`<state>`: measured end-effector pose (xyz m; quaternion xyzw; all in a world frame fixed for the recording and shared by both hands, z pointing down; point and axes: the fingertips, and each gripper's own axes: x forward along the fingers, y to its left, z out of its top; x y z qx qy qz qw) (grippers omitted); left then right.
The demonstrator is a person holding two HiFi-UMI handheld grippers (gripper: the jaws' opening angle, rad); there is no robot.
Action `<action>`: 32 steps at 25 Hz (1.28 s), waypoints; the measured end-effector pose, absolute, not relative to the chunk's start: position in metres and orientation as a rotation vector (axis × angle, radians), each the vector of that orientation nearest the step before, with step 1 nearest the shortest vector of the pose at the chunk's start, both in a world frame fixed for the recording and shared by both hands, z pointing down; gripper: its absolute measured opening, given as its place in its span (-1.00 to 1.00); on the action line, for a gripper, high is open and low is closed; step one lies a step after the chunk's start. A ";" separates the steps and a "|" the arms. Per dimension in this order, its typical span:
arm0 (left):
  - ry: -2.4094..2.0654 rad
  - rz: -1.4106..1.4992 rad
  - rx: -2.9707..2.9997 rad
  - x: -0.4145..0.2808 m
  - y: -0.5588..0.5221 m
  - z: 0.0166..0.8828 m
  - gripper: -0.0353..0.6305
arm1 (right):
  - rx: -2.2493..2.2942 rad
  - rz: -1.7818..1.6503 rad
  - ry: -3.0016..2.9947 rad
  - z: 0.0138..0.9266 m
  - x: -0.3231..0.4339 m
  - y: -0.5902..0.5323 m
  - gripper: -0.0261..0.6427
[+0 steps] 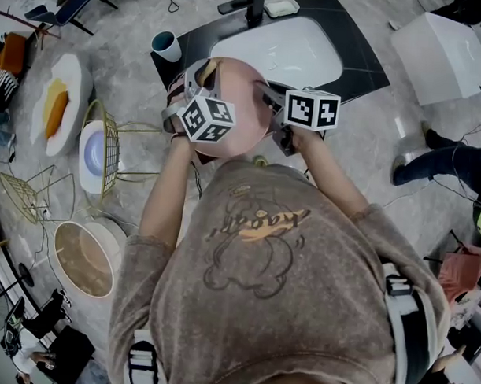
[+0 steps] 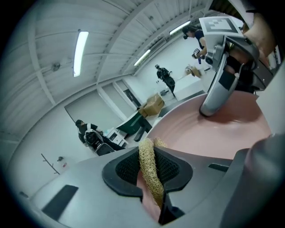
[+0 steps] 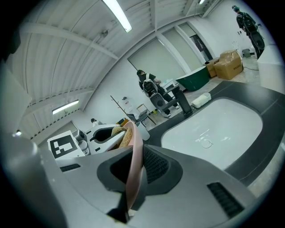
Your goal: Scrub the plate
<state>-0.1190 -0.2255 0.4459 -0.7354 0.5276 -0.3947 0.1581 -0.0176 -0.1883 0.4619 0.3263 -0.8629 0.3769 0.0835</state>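
The right gripper (image 3: 133, 173) is clamping the pink plate (image 1: 242, 108) by its rim over the sink (image 1: 285, 47) (steady it there). The left gripper (image 1: 193, 83), pinching the loofah scrubber (image 2: 148, 169), should be pressing in firm circles.

Your left gripper (image 2: 150, 174) clamps a straw-coloured fibre scrubber (image 2: 147, 156) against the near rim of the pink plate (image 2: 209, 133). Your right gripper (image 2: 210, 109) reaches onto the plate's far side, beneath a glowing ceiling strip light (image 2: 80, 46).
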 end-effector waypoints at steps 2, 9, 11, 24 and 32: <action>1.506 -1.159 -2.074 -0.124 -0.228 0.449 -0.67 | 0.981 1.131 -2.575 0.463 -0.015 -0.192 -0.81; 1.404 -1.260 -1.975 -0.138 -0.222 0.460 -0.67 | 0.996 1.146 -2.567 0.464 -0.012 -0.192 -0.80; 1.378 -1.279 -1.968 -0.140 -0.220 0.465 -0.67 | 1.003 1.144 -2.565 0.464 -0.011 -0.194 -0.80; 1.323 -1.327 -2.046 -0.143 -0.198 0.484 -0.67 | 1.142 1.166 -2.564 0.458 0.013 -0.223 -0.80; 1.297 -1.247 -2.228 -0.122 -0.175 0.485 -0.67 | 1.191 1.204 -2.579 0.454 0.020 -0.236 -0.80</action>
